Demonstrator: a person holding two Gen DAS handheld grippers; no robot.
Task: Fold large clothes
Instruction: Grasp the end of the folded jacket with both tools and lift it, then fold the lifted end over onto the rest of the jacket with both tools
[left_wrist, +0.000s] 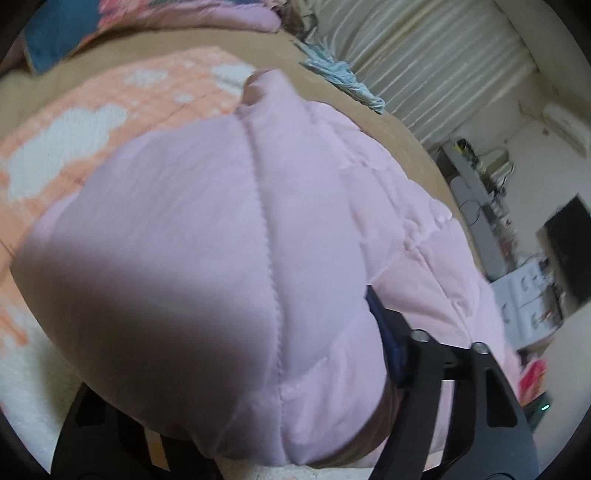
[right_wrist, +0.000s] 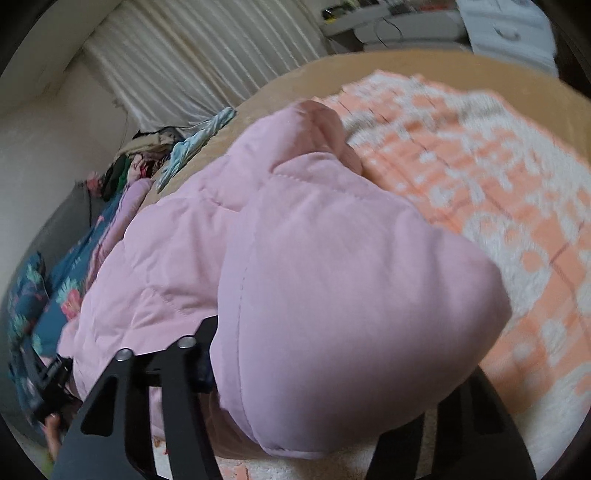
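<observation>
Pink padded jacket (left_wrist: 207, 236) hides both hand-held grippers' jaws, grip unclear, orange blanket (right_wrist: 480, 177) beneath

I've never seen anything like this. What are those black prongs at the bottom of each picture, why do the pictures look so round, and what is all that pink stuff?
No robot here: a person holds a two-fingered gripper in each hand, each with a wide-angle camera looking along its fingers, hence the round pictures. One picture comes from the left gripper, the other from the right gripper. The pink stuff is a quilted puffer jacket, which both grippers appear to pinch, though fabric hides the fingertips. It lies over a peach-and-white blanket on a tan bed cover. A white curtain hangs behind.
</observation>
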